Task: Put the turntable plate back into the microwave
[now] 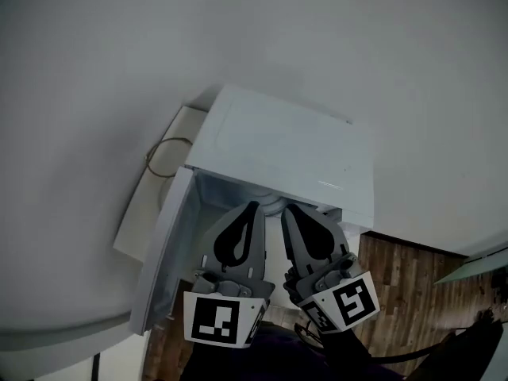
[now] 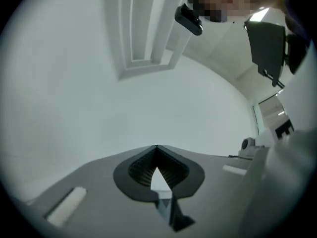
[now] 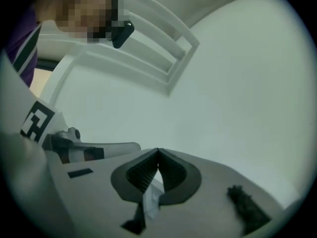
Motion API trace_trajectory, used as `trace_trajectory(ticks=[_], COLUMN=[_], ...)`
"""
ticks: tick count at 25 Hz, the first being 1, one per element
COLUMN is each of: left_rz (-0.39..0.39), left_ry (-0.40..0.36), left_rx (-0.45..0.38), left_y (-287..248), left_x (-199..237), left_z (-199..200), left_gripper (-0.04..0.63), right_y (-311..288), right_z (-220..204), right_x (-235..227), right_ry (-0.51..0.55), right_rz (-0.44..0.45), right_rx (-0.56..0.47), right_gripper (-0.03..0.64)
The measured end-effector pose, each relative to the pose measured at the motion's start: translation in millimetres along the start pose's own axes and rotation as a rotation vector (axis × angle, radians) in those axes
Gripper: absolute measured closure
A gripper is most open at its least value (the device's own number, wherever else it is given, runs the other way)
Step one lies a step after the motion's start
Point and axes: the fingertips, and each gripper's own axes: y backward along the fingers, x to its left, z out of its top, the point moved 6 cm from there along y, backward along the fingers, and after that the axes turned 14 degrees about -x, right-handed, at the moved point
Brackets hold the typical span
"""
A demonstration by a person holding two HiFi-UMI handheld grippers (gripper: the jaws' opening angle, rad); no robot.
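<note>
The left gripper (image 1: 253, 207) and right gripper (image 1: 286, 209) are both pressed together and empty. Just beyond their tips, the turntable plate (image 1: 272, 202) seemingly already sits inside the open microwave (image 1: 286, 145), so little remains.

The white microwave (image 1: 286, 145) sits just ahead of the left gripper (image 1: 252, 210) and the right gripper (image 1: 287, 211). Both are pinched shut. Its open door (image 1: 163, 248) is beside the left one.

The microwave's (image 1: 286, 145) cavity was mostly hidden behind the left gripper (image 1: 252, 206) and the right gripper (image 1: 288, 209). A pale rounded shape (image 1: 272, 202) between their tips showed too little to name. A thin loop (image 1: 165, 157) beside the microwave was too small to identify.
</note>
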Motion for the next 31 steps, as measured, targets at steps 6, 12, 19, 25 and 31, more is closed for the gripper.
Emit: trace_trajectory(ticks=[6,12,19,25,31], left_rz=[-0.089,-0.112,-0.104,-0.098,-0.119], left_ry=[-0.077,-0.113,-0.163,-0.199,-0.228], left_rx=[-0.096,-0.092,-0.052,-0.096,-0.111], left_y=[-13.4,-19.7,-24.5,-27.8,-28.2], left_x=[-26.3,-39.6,-28.6,-18.4,-15.7], left_z=[36.1,37.0,20.4,13.0,6.9], left_gripper=[0.589,0.589,0.589,0.589,0.589], right_y=[0.8,4.7,9.6,11.5,9.9], right_z=[39.5,54.3,52.6,42.4,31.3], right_x=[-1.3,-7.8,-25.9,-34.7,-38.7], right_ry=[0.049,0.081,0.121,0.134,0.174], right_rz=[-0.002,-0.016,-0.044,-0.068,-0.060], right_rx=[-0.132,-0.180,-0.171,-0.158,-0.147], right_gripper=[0.607,0.607,0.607,0.607,0.607])
